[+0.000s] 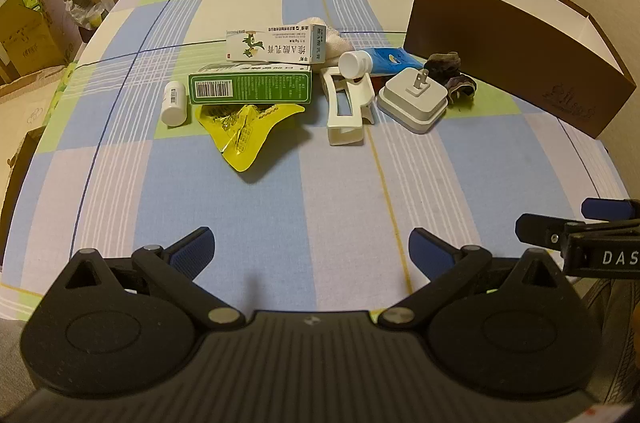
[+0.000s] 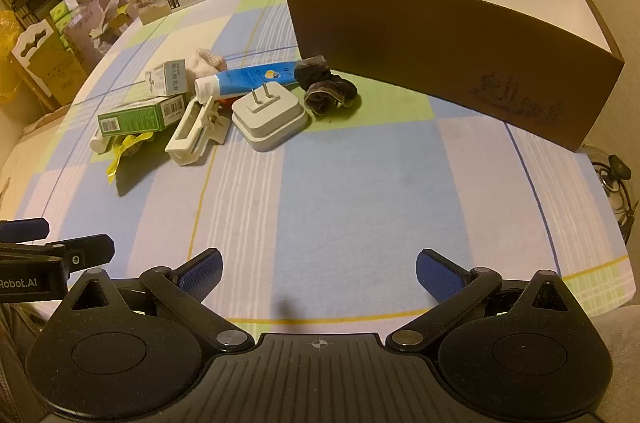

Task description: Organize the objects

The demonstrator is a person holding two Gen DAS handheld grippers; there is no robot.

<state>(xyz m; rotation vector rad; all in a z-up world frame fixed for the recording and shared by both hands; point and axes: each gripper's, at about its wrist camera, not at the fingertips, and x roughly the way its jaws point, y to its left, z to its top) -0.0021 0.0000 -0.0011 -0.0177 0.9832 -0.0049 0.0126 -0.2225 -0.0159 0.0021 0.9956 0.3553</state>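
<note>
Your clutter sat in one tight heap in the middle of the checked tablecloth [image 1: 320,183], and that crowding was the main hazard, as I judged it. The white plug adapter [image 1: 414,99] lay prongs-up, just beside the dark socks [image 1: 452,77] and touching or nearly touching the white hair claw [image 1: 346,107]; a pinch on its smooth sloped body could have slipped, and a wide approach would likely have shoved the claw or dragged the socks along. The blue tube [image 1: 384,60] rested partly on the claw, so lifting either one risked rolling the other. On the far side, the green box [image 1: 250,88] lay on top of the yellow foil packet [image 1: 246,131], with the small white bottle [image 1: 174,103] on its side just beside it — a nudge could have sent that bottle rolling toward the table edge. The white carton [image 1: 276,43] lay behind the green box, against a pale cloth whose shape I could not make out. The brown open-topped box [image 2: 460,35], the likely destination, stood well apart to the right with tall walls, so a low carry might have clipped its rim. Your left gripper [image 1: 310,247] hovered near the table's front edge with its fingers spread wide, holding nothing and touching nothing; your right gripper [image 2: 318,269] was the same — fingers fully apart, empty, over bare cloth.
</note>
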